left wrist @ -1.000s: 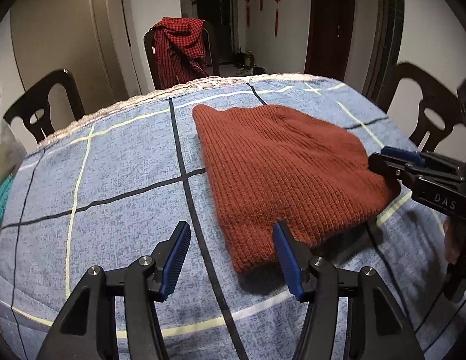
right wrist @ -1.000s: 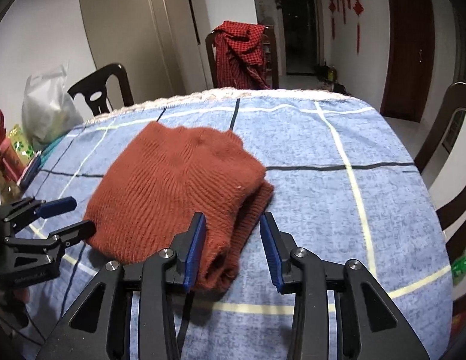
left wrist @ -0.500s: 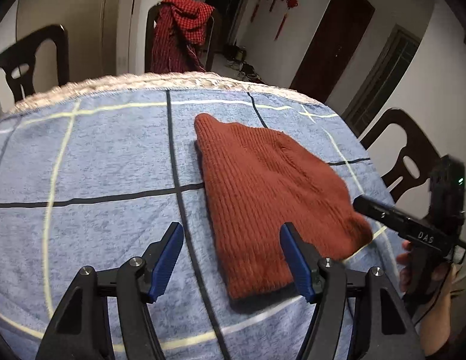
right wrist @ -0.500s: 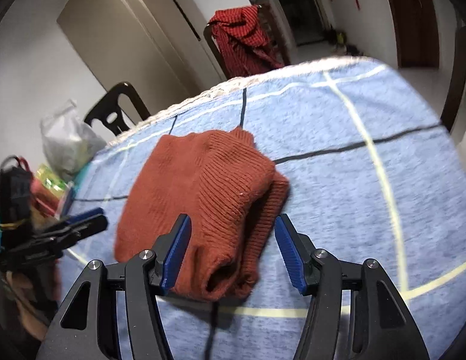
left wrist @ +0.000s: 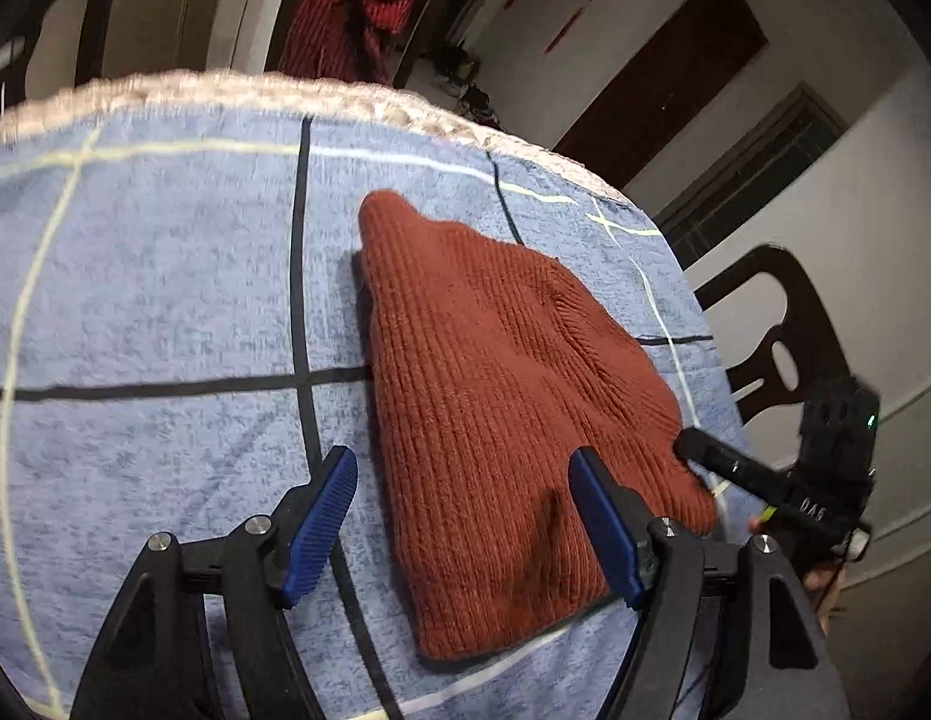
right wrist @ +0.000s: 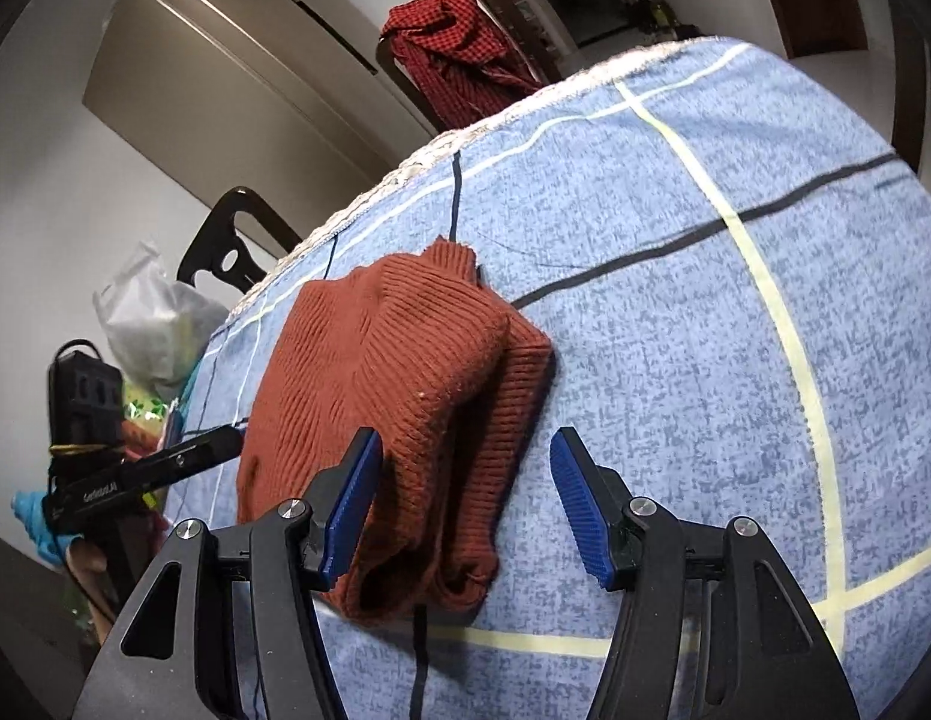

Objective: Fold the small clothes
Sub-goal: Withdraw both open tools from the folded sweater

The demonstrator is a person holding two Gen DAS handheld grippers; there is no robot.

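A rust-red knitted garment (left wrist: 495, 396) lies folded on the blue checked tablecloth (left wrist: 153, 300). In the left wrist view my left gripper (left wrist: 465, 528) is open, its blue pads straddling the near edge of the garment just above it. In the right wrist view the garment (right wrist: 393, 396) shows its stacked folded layers at the near end. My right gripper (right wrist: 465, 498) is open around that thick end. The right gripper also shows in the left wrist view (left wrist: 759, 480) at the garment's right edge. The left gripper shows in the right wrist view (right wrist: 159, 468) at the garment's left edge.
A red checked cloth (right wrist: 459, 54) hangs over a chair at the far side. Dark wooden chairs (left wrist: 777, 336) stand around the table. A white plastic bag (right wrist: 147, 324) and colourful items sit off the table's left side. The tablecloth (right wrist: 705, 312) stretches bare to the right.
Both grippers have tilted and drawn slightly back from the garment, and the right gripper's jaws have opened wider. The garment has stayed in place.
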